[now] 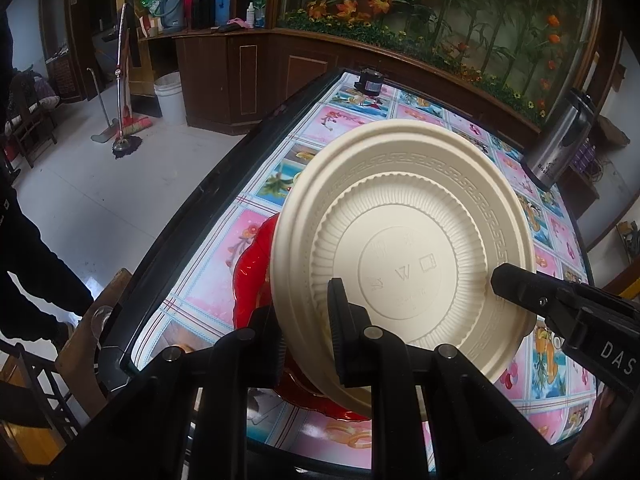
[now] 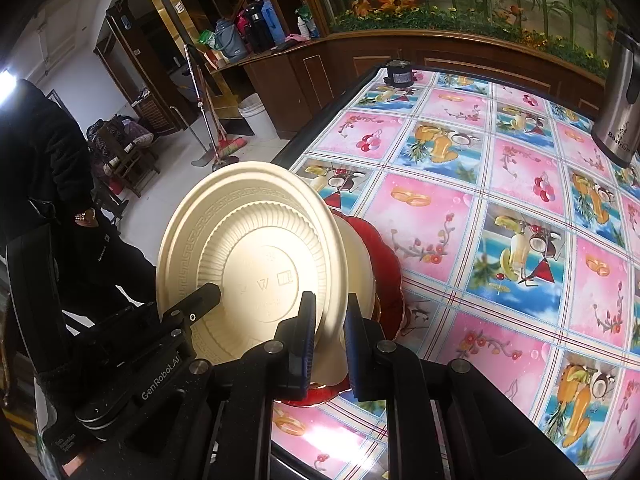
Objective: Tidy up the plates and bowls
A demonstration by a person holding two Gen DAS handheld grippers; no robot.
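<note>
A cream plastic plate (image 1: 404,248) is held tilted on edge, its ribbed underside facing both cameras, above a red plate (image 1: 252,276) on the table. My left gripper (image 1: 308,332) is shut on the cream plate's lower rim. My right gripper (image 2: 328,336) is shut on the same plate's rim from the other side; its finger tip (image 1: 516,280) shows in the left wrist view. In the right wrist view the cream plate (image 2: 248,256) stands in front of a second cream dish (image 2: 356,264) that rests on the red plate (image 2: 388,264).
The table (image 2: 480,208) has a pink and blue fruit-print cloth and a black edge (image 1: 192,216). A steel thermos (image 2: 620,96) stands at the far right. A small black device (image 2: 398,74) sits at the far edge. A person in black (image 2: 48,168) stands at left.
</note>
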